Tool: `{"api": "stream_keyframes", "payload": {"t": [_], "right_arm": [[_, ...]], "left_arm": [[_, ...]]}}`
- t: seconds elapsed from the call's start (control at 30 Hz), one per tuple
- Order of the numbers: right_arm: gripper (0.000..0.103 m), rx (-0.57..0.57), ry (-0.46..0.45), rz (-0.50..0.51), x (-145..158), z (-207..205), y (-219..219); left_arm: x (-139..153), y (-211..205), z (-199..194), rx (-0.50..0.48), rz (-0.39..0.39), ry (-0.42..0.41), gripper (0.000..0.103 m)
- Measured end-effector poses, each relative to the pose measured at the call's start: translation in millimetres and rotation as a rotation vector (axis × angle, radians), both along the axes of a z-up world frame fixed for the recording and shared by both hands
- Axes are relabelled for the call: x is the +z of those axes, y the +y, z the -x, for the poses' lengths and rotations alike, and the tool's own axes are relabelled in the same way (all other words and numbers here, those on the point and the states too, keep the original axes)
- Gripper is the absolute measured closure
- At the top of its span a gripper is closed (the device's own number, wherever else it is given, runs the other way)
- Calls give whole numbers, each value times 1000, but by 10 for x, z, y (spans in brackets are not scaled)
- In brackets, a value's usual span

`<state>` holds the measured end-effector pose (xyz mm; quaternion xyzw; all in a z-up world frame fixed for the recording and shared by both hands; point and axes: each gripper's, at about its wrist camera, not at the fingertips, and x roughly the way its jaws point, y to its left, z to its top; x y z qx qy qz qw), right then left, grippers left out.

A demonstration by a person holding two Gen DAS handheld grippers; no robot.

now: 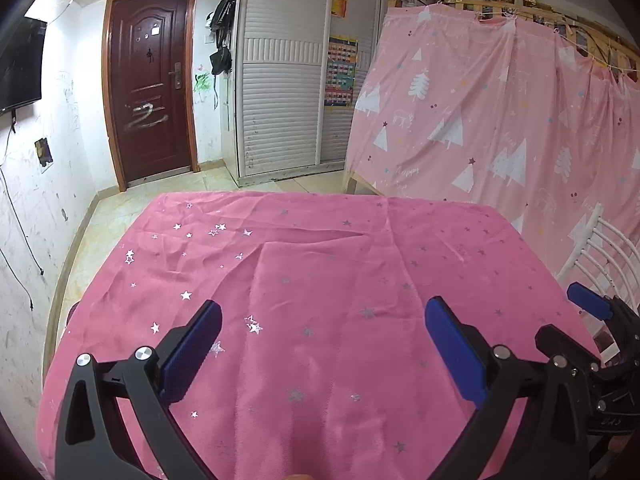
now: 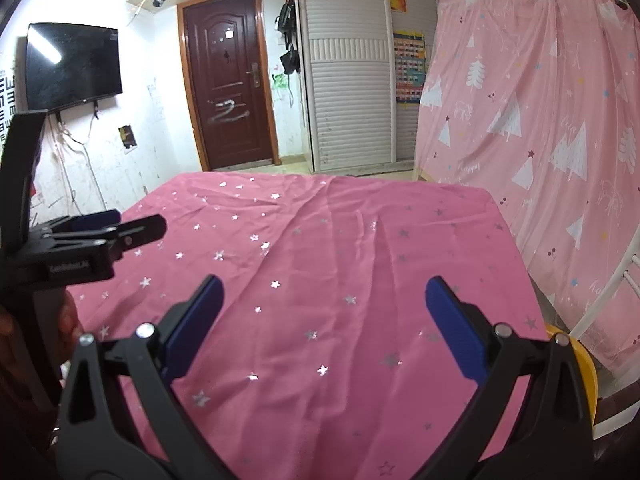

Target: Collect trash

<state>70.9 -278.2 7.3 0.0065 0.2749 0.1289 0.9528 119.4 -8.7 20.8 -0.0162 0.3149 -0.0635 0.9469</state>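
A table covered by a pink cloth with silver stars (image 1: 320,280) fills the lower half of both views; it also shows in the right wrist view (image 2: 340,260). No trash shows on it. My left gripper (image 1: 324,316) is open and empty above the near part of the cloth. My right gripper (image 2: 324,294) is open and empty above the cloth too. The right gripper also shows at the right edge of the left wrist view (image 1: 592,304). The left gripper shows at the left edge of the right wrist view (image 2: 120,228).
A yellow container rim (image 2: 584,372) sits beside the table's right edge, next to a white metal chair (image 1: 600,256). A pink tree-print curtain (image 1: 500,112) hangs at the right. A brown door (image 1: 150,84), white louvred wardrobe (image 1: 280,80) and wall TV (image 2: 74,64) stand behind.
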Motion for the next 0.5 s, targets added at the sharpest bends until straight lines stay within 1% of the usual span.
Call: {"api": "stream_keyframes", "payload": {"t": [0.5], "right_arm": [[6, 1, 0, 1, -2, 3, 8]], "left_arm": [[-21, 10, -8, 4, 0, 7, 8]]}}
